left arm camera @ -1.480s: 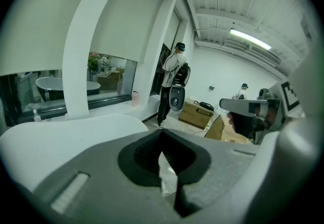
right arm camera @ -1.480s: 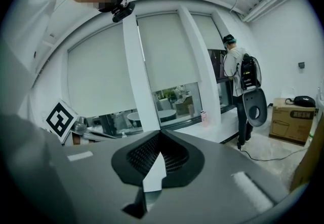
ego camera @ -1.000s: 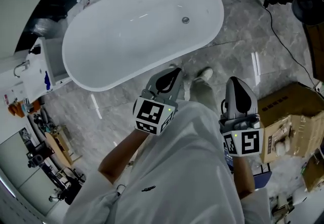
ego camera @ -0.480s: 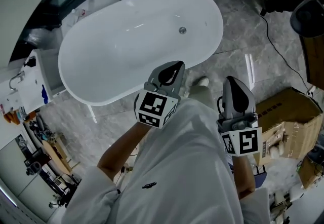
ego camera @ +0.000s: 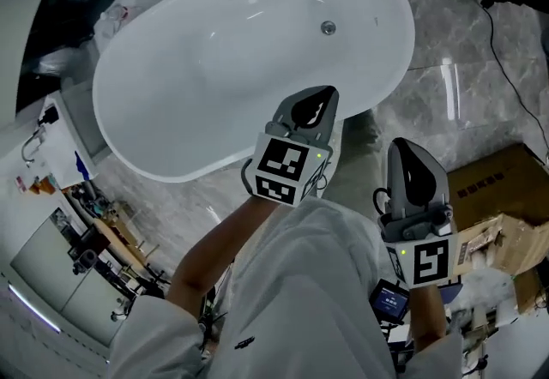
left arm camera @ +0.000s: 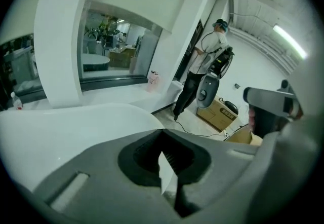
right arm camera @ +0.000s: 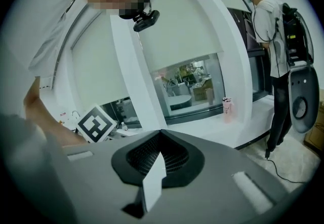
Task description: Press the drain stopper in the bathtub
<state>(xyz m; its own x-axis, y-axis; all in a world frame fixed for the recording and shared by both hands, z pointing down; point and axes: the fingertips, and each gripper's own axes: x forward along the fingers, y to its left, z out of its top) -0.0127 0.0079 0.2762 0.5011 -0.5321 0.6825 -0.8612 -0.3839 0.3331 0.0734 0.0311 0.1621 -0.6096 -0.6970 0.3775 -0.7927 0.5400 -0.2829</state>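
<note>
The white oval bathtub (ego camera: 214, 69) fills the upper part of the head view. Its small round metal drain stopper (ego camera: 328, 27) sits on the tub floor near the right end. My left gripper (ego camera: 314, 105) is shut and empty, its tip over the tub's near rim, well short of the stopper. In the left gripper view the left gripper (left arm camera: 164, 139) points over the tub's white rim (left arm camera: 61, 126); the stopper is not seen there. My right gripper (ego camera: 412, 165) is shut and empty, held lower right above the marble floor. The right gripper view shows the right gripper (right arm camera: 161, 139) facing a white wall and window.
A cardboard box (ego camera: 502, 189) stands on the floor at the right. A black cable (ego camera: 508, 60) runs across the marble. A white cabinet with a tap (ego camera: 47, 141) is left of the tub. Another person (left arm camera: 200, 73) stands beyond the tub by a round device (left arm camera: 207, 90).
My left gripper has moved forward from beside the tub to above its near rim. The right gripper has stayed beside the body. The tub sits closer in the head view.
</note>
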